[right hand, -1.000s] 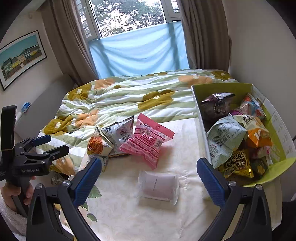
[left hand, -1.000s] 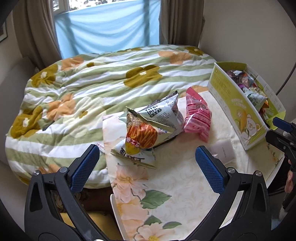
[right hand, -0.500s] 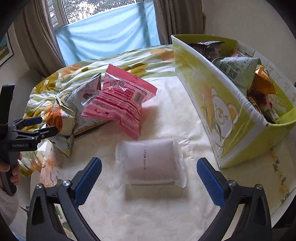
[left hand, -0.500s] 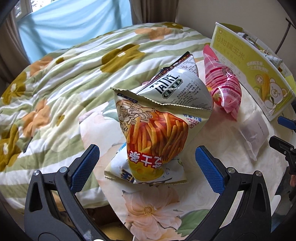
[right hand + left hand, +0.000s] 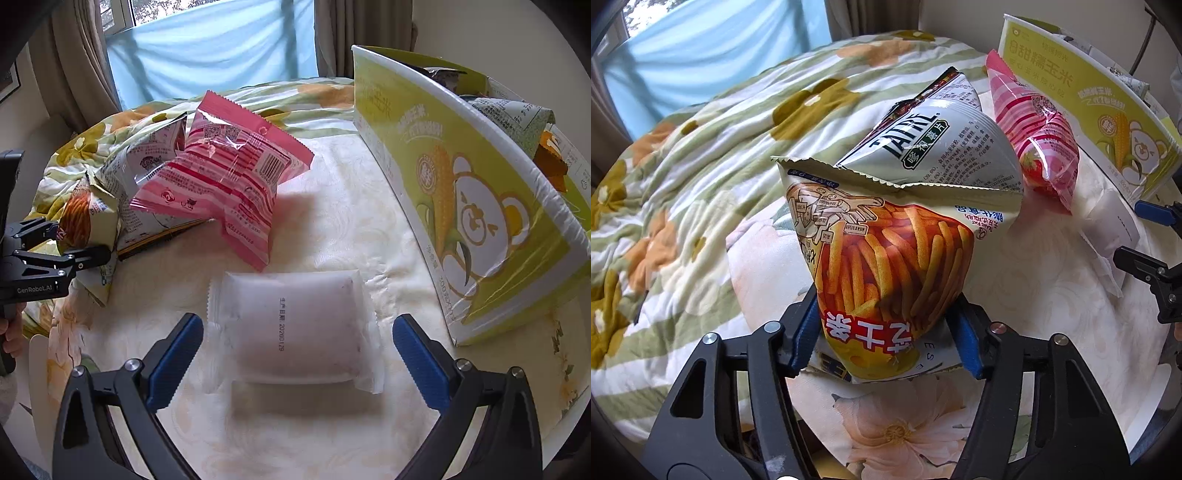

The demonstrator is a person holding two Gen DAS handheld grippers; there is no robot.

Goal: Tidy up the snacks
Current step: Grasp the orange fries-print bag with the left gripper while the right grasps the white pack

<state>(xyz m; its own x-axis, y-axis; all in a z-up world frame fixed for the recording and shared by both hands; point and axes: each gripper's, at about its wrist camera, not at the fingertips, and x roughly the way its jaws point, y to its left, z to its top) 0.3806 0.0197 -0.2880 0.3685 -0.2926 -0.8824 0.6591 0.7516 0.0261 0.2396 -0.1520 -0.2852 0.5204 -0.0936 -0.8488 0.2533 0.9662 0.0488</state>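
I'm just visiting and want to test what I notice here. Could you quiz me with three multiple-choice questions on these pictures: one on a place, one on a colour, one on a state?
1. Where is the white packet?
A. In the box
B. On the table, between the right hand-held gripper's fingers
C. On the quilt

2. What colour is the striped bag?
A. Pink
B. Blue
C. Black

3. What is the left hand-held gripper doing?
A. Hanging open over the quilt
B. Clamped on the fries bag
C. Holding the box

Answers:
1 B: it lies on the tablecloth, the pads apart on either side.
2 A: pink and white stripes.
3 B: the jaws have just been closing and both pads press the bag's lower end.
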